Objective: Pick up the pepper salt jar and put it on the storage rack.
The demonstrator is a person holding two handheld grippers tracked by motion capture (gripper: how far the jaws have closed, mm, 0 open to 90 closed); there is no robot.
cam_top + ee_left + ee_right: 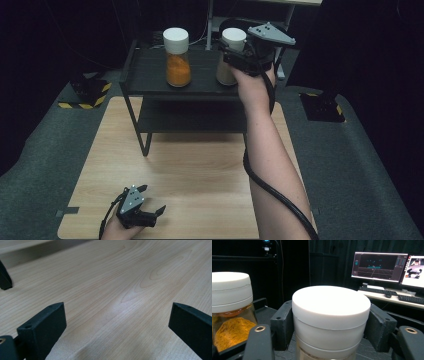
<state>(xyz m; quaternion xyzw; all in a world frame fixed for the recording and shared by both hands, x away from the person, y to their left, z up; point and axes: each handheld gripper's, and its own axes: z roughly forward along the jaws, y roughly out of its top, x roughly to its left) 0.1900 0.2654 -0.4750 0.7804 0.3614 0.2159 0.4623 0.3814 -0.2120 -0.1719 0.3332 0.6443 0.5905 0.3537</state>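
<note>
**High view: right claw at jar on shelf top**

Right claw (239, 54) is closed around the white lid of the pale jar (231, 56), which stands at the right of the black shelf (150, 75) top, far across the bench (200, 175). Jaws press the lid on both sides. An orange-filled jar (177, 56) stands just left, apart. Left claw (149, 201) rests wide and empty at the near bench edge. Recommended: keep the jar upright, lift straight, avoid nudging the neighbour.

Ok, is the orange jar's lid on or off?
On. The white lid sits squarely atop the orange jar, upright on the black shelf.
</note>
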